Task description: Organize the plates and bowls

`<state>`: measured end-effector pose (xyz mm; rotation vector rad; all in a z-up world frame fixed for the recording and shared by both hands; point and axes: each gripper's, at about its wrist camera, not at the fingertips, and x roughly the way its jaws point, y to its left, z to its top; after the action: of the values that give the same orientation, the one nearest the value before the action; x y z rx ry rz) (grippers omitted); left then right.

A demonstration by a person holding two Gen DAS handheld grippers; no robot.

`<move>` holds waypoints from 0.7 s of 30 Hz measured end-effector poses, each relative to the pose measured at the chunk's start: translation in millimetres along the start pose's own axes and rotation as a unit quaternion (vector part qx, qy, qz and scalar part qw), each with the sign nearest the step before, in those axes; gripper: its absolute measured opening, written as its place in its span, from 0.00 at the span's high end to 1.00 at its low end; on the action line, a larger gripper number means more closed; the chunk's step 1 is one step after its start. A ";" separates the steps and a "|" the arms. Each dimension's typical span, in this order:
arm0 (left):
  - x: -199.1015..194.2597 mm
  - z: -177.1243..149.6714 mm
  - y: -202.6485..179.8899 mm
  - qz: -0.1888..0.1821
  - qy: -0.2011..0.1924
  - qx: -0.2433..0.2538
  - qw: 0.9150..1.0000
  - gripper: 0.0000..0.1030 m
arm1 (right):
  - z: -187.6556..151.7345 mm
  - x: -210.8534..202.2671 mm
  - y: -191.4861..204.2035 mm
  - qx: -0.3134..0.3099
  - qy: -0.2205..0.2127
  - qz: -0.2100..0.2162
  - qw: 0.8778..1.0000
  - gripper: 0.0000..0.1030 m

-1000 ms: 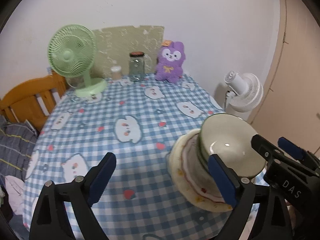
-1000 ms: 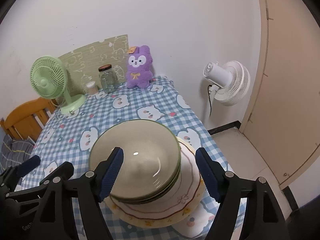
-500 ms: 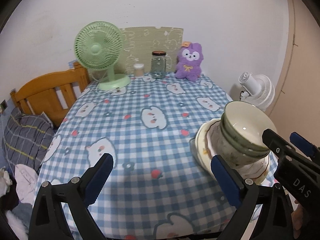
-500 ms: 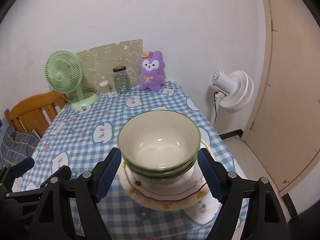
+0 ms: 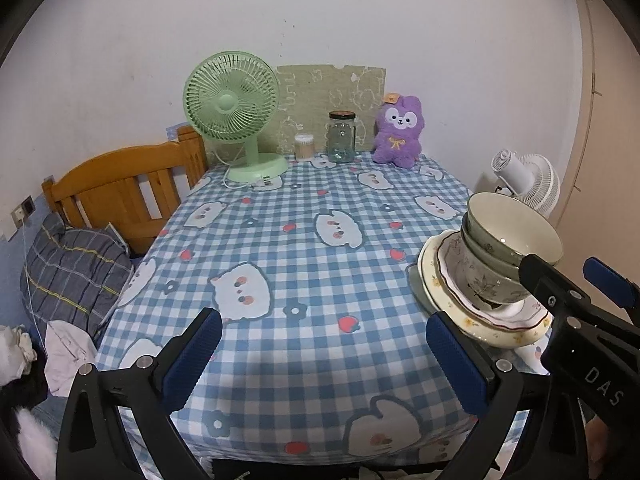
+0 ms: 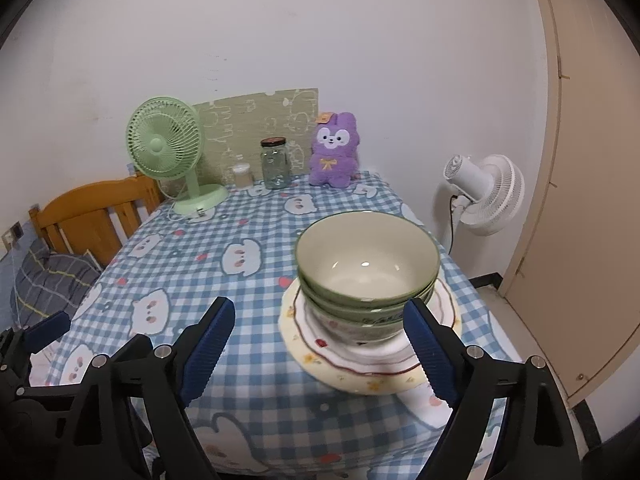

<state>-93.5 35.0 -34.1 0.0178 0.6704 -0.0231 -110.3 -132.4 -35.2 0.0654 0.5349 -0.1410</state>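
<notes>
A stack of green bowls [image 6: 366,270] sits on a stack of floral plates [image 6: 360,372] near the right front of the checked table. It also shows at the right in the left wrist view, bowls [image 5: 508,248] on plates [image 5: 472,316]. My right gripper [image 6: 320,350] is open and empty, held in front of the stack and apart from it. My left gripper [image 5: 324,360] is open and empty over the front of the table, left of the stack. The right gripper shows in the left wrist view [image 5: 576,292].
At the back of the table [image 5: 300,264] stand a green fan [image 5: 236,112], a small jar [image 5: 304,147], a glass jar [image 5: 341,136] and a purple plush toy [image 5: 398,132]. A wooden bed frame [image 5: 120,192] is at left. A white fan [image 6: 484,196] stands at right by a door.
Both grippers have pulled back and away from the stack, which now looks smaller and lower in both views. The bowls and plates have stayed in place.
</notes>
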 end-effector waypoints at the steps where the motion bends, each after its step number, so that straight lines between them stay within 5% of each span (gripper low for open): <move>1: -0.4 -1.0 1.1 0.002 -0.003 0.000 1.000 0.00 | -1.1 -0.3 0.8 0.001 -0.001 -0.001 1.000 0.14; 21: 2.9 -10.8 4.1 0.010 0.001 -0.002 1.000 0.00 | -14.8 2.1 7.5 0.005 0.010 0.006 1.000 0.13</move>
<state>-97.8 39.3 -44.3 0.0215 0.6714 -0.0030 -114.8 -123.8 -48.8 0.0806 0.5541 -0.1308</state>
